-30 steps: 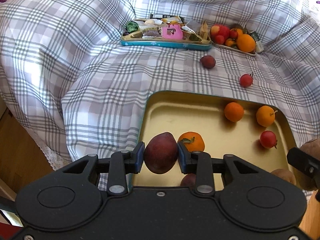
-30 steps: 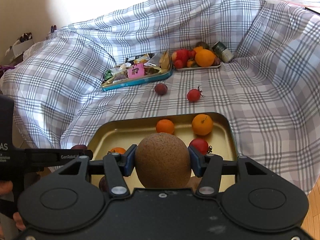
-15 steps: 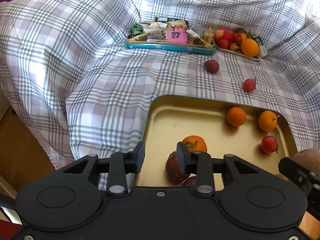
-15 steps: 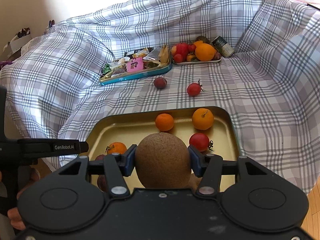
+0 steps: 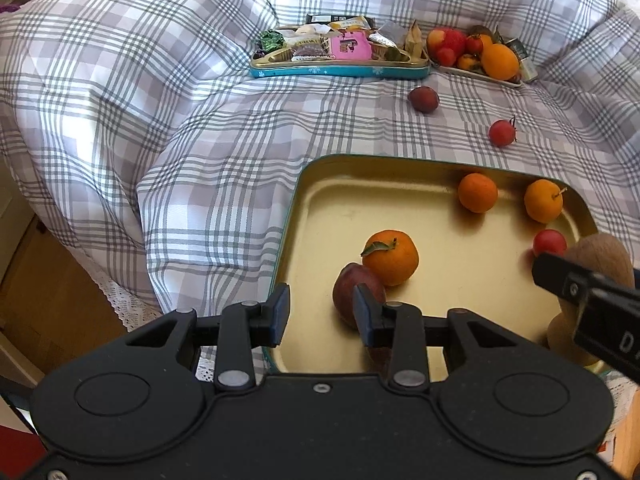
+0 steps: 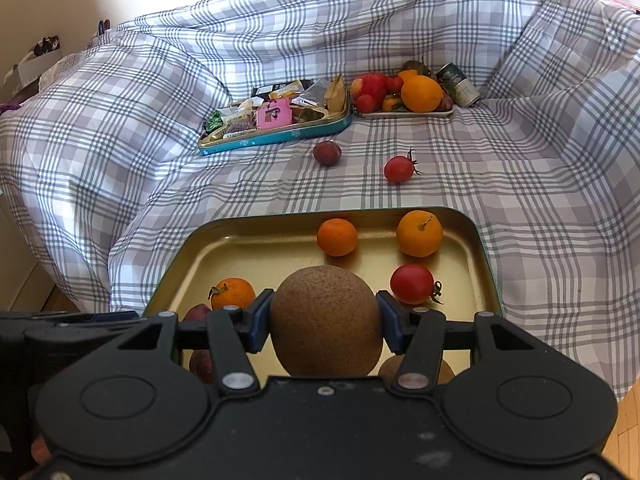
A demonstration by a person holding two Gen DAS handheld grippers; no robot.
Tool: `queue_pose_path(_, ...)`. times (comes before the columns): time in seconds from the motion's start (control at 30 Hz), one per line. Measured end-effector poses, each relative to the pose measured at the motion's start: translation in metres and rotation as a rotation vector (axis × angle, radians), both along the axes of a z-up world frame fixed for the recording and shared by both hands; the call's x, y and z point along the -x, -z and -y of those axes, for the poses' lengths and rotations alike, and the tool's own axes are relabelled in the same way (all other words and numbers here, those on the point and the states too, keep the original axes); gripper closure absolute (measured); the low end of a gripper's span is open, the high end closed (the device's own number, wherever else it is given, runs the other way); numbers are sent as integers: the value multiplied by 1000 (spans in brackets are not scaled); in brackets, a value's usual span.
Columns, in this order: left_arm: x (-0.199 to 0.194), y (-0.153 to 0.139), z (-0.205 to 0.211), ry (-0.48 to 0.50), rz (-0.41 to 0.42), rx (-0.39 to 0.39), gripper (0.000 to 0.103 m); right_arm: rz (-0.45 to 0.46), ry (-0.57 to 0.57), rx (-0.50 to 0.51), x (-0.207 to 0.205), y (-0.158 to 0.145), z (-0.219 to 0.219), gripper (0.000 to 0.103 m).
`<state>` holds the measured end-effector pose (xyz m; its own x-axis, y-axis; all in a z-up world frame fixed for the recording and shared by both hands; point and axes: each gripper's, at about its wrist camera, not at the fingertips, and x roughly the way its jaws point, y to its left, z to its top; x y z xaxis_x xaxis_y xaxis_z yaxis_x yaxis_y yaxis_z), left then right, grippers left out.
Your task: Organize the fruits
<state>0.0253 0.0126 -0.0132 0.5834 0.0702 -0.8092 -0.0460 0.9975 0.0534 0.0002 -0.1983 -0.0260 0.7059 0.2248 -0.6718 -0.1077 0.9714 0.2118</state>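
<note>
Plum [image 5: 352,292] in tray beyond empty spread left claw [image 5: 322,314] | right claw [image 6: 325,322] pinching kiwi [image 6: 326,320]

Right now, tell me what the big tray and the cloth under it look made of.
Big tray: likely thin metal tin, with a satin gold inside that carries soft fruit reflections and a teal outer rim. Cloth: woven fabric, matte, printed in grey and white checks, draping in soft folds.
</note>
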Motion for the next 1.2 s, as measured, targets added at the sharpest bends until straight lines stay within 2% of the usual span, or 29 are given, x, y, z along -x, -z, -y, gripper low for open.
queue_pose_path(0.43, 1, 0, 2, 1, -4, -6, 59, -32, -7, -2, -9, 4, -3, 45)
queue_pose_path(0.67, 1, -1, 3, 6, -2, -8, 59, 36, 13, 17, -4, -5, -2, 46)
queue_pose_path(1.2, 7, 0, 9, 20, -2, -20, 59, -17, 23, 23, 14, 5, 8, 46)
